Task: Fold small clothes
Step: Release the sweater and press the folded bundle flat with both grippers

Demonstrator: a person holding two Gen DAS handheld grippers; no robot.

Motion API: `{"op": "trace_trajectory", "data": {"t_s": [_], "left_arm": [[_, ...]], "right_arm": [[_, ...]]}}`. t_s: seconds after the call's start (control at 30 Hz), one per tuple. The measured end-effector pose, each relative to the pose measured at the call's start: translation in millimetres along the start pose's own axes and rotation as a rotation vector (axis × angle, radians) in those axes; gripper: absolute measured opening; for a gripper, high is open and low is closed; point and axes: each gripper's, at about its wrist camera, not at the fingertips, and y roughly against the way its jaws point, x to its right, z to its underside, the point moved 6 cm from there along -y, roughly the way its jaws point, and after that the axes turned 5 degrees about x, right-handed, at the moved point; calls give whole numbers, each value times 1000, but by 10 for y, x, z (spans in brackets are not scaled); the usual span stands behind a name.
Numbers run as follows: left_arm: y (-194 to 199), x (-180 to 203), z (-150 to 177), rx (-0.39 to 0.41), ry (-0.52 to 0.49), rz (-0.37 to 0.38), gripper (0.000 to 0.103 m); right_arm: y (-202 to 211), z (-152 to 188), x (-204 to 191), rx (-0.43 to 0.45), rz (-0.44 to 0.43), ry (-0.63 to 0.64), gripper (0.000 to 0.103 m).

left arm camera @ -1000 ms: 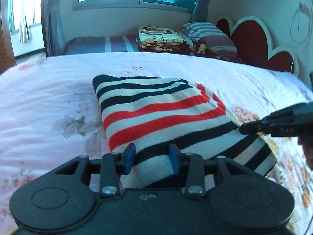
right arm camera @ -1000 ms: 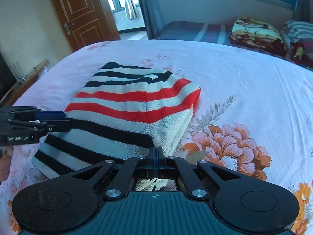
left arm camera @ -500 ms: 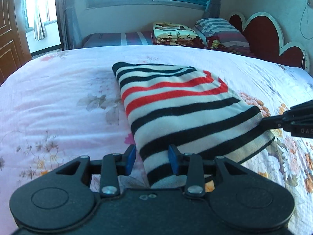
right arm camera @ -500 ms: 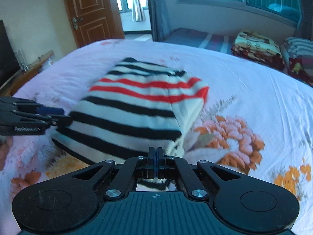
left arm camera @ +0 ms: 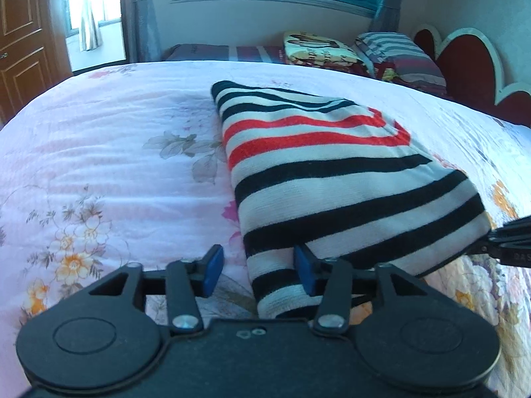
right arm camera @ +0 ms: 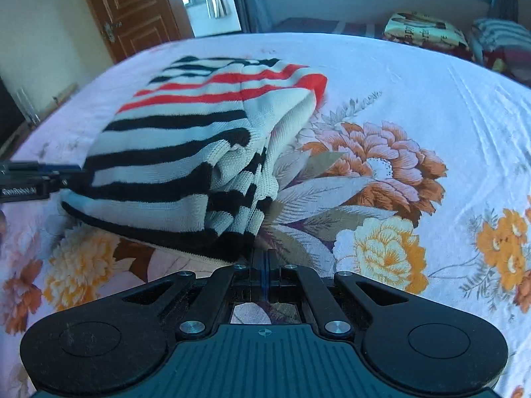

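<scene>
Folded striped sweater [left arm camera: 335,179] lying on the flowery bed [left arm camera: 109,165], red and black bands up, stacked layers showing along the side edge nearest the right camera. Left tool [left arm camera: 259,270] spread wide, blue pads either side of the near corner of the knit, not pinching anything, probably just lined up to catch that corner. Right tool [right arm camera: 264,265] pressed fully together right at the other near corner; looks clamped on the sweater's dark bottom hem, though the actual bite is tucked behind the fabric, so only fairly sure. Makes sense as a two-corner hold: one per near corner, ready to lift the edge evenly and flip it over toward the far end for another fold. Pillows and folded blanket [left arm camera: 318,49] way off at the headboard, out of the way.
</scene>
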Motion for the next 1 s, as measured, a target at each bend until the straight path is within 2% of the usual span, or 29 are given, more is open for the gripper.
{"op": "trace_trajectory", "data": {"t_s": [0.07,0.1,0.17,0.2,0.27,0.37,0.43,0.47,0.5,0.53,0.63,0.73,0.83,0.87,1.0], "left_arm": [[-4,-8,11,0,14,-9,54],[-6,-6,13,0,17,-14,54],[10,0,14,2,21,-19,54],[20,5,20,1,22,-21,54],[62,9,3,4,29,-30,52],[226,15,-71,57,48,-39,51],[237,9,-37,26,27,-74,53],[212,0,5,5,27,-81,53],[182,-9,59,-12,43,-76,53],[159,-23,113,-20,70,-75,54],[146,-28,144,-6,93,-89,57],[147,-45,158,4,106,-99,61],[369,-24,120,27,106,-94,63],[506,17,121,48,96,-80,70],[1136,197,221,115,49,-36,71]], "right_arm": [[17,-15,37,5,-11,-33,0],[84,-56,29,36,8,-33,0],[374,-217,-50,168,8,-2,0],[475,-283,-120,201,-11,13,0],[525,-364,-307,191,-69,76,0],[454,-438,-499,199,-75,184,0],[308,-446,-514,158,-64,179,0],[199,-413,-494,116,-29,185,0],[89,-335,-444,75,1,195,0],[5,-265,-413,56,-6,191,0],[1,-154,-348,100,-11,166,0],[3,-171,-345,90,6,118,0],[210,-242,-380,97,22,58,0],[337,-237,-402,114,19,39,0],[947,-21,-580,157,30,25,0]]}}
